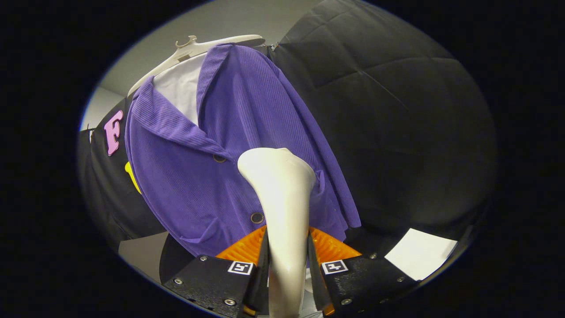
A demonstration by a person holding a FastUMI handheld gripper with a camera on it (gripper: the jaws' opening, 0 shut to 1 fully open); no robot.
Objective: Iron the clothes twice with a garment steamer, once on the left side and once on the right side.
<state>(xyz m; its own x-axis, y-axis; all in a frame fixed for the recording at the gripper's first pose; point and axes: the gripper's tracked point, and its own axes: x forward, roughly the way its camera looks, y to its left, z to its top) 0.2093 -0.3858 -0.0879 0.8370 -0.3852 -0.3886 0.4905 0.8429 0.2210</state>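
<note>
A purple ribbed shirt [247,132] with dark buttons hangs on a white hanger [194,51] against the black cloth wall, over a white inner layer [181,86] at the collar. My gripper [287,256] is shut on the handle of a cream garment steamer [282,198], both fingers pressing its sides. The steamer's head rises beyond the fingertips and rests against the shirt's front, right of the button row, about halfway down. The whole scene appears tilted.
Black quilted cloth [397,110] covers the wall to the right of the shirt. A white sheet [419,254] lies low on the right. A grey surface [143,254] shows below the shirt's left hem.
</note>
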